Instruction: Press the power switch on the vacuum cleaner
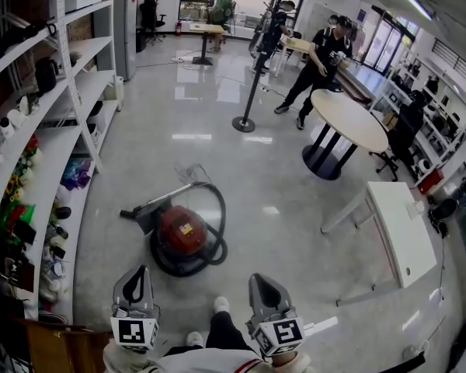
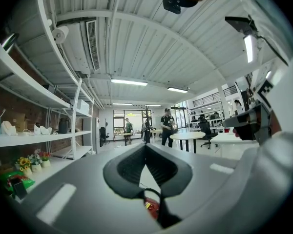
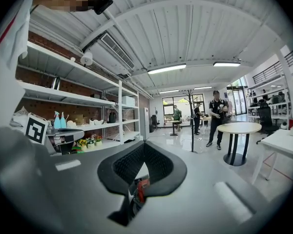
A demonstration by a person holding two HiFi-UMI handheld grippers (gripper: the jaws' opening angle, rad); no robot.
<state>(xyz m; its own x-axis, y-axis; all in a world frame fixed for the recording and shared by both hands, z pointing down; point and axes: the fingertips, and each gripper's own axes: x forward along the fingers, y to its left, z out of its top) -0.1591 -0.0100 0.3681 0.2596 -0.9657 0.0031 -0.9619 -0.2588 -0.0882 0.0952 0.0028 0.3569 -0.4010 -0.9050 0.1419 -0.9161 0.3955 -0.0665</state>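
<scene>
The power switch cannot be made out in any view. The red vacuum cleaner (image 1: 182, 233) is too small in the head view, which shows only a small yellow patch on its top. It sits on the shiny floor ahead of the person's shoes (image 1: 220, 305), with its black hose (image 1: 218, 235) looped around the body. Each gripper view shows only a red sliver of it through the gap below the jaw tips. The rest is hidden behind the gripper bodies.

The left gripper (image 1: 137, 273) and the right gripper (image 1: 262, 281) are both held low and well apart from the vacuum cleaner. In each one's own view the two jaws meet at the tips, closed on nothing. The markers on both are cut off by the bottom edge of the head view.

The white shelves (image 1: 66, 142) at the left hold small, cluttered items that are hard to name from above. The left gripper view shows yellow flowers (image 2: 27, 162) on a low shelf. The right gripper view shows spray bottles (image 3: 59, 120) higher up.

Only the head view shows the whole round table (image 1: 349, 119) and the white table (image 1: 401, 225).
</scene>
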